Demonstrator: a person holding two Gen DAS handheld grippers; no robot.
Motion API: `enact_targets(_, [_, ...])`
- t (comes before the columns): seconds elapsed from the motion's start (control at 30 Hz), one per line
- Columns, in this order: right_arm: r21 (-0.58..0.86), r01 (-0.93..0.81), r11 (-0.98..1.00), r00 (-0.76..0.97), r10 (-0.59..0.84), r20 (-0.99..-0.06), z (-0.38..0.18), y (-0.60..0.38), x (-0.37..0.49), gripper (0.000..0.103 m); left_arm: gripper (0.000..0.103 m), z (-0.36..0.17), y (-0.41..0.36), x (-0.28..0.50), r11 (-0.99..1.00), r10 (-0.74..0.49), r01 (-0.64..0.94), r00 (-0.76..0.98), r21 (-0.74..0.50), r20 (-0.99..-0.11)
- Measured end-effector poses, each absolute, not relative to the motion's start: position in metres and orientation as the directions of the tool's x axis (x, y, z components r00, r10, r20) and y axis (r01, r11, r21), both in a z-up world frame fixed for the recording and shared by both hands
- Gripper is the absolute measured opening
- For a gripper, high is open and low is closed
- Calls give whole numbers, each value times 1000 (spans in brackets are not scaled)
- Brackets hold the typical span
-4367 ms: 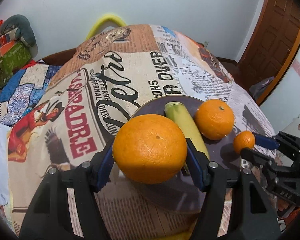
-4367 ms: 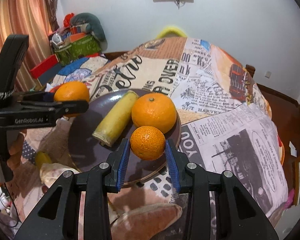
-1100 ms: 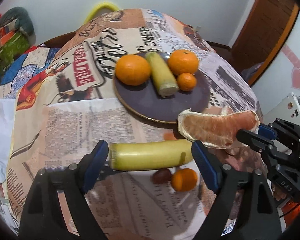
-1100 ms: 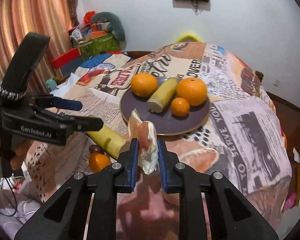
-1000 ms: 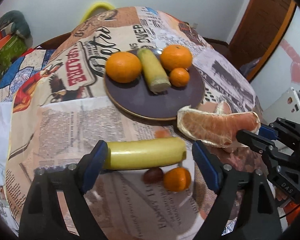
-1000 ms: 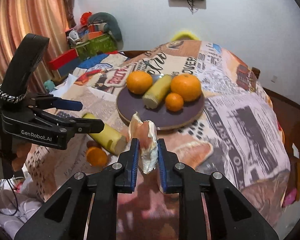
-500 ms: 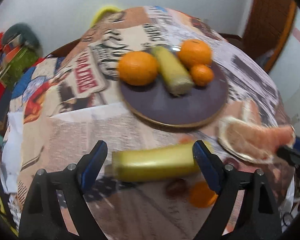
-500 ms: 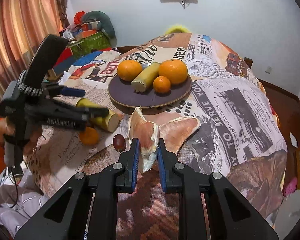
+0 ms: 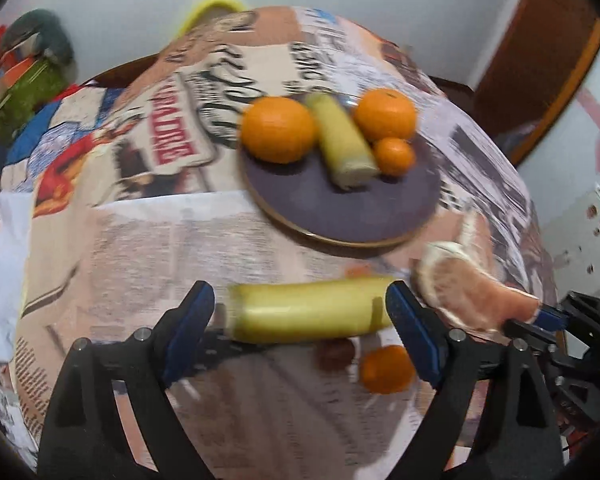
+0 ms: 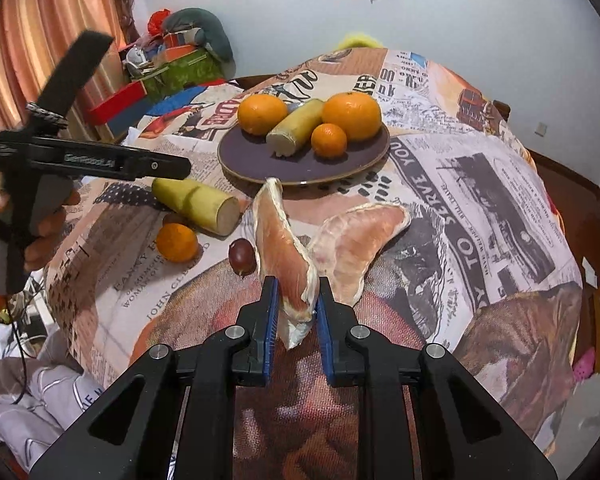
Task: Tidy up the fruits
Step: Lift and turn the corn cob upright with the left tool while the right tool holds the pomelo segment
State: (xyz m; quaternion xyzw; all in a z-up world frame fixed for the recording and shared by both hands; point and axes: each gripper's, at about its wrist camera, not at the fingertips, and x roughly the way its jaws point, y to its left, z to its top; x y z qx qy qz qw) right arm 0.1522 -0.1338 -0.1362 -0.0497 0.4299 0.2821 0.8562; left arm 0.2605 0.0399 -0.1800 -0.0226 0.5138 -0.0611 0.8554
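A dark round plate (image 10: 256,160) holds two oranges, a small mandarin and a yellow cut fruit stick; it also shows in the left wrist view (image 9: 380,216). My right gripper (image 10: 296,312) is shut on a pink pomelo segment (image 10: 284,256), held above the cloth in front of the plate. My left gripper (image 9: 300,316) is open, its fingers (image 9: 192,316) at either end of a second yellow stick (image 9: 308,312) that lies on the cloth. A second pomelo segment (image 10: 356,236), a mandarin (image 10: 177,242) and a dark grape (image 10: 242,255) lie on the cloth.
The round table (image 10: 480,184) is covered with a newspaper-print cloth that drops off at the near edge. Boxes and a cushion (image 10: 180,60) are piled at the back left. A brown door (image 9: 536,60) stands at the right of the left wrist view.
Both grippers have pulled back from the plate, having left an orange and a mandarin there. The right now holds a pomelo segment. The left gripper has shifted over the yellow stick; its view is blurred.
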Motion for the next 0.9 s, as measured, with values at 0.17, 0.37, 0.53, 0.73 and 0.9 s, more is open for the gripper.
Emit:
enact_targets(0.17, [159, -529, 834, 447, 433, -783, -144, -134, 149, 17, 89, -190, 7, 263, 990, -56, 138, 469, 10, -881])
enact_targets(0.37, [186, -527, 829, 409, 439, -800, -157, -132, 151, 20, 95, -200, -1, 271, 985, 1, 151, 488, 86, -873])
enact_targets(0.53, [235, -512, 826, 390, 468, -793, -157, -131, 156, 29, 97, -201, 13, 279, 989, -4, 129, 496, 69, -868])
enact_targets(0.73, [244, -508, 826, 388, 473, -791, -158, -127, 158, 31, 97, -203, 44, 288, 997, 3, 61, 488, 38, -873])
enact_targets(0.9, [252, -504, 826, 390, 478, -787, -158, -129, 157, 31, 97, -203, 70, 293, 999, 36, -19, 494, 30, -869])
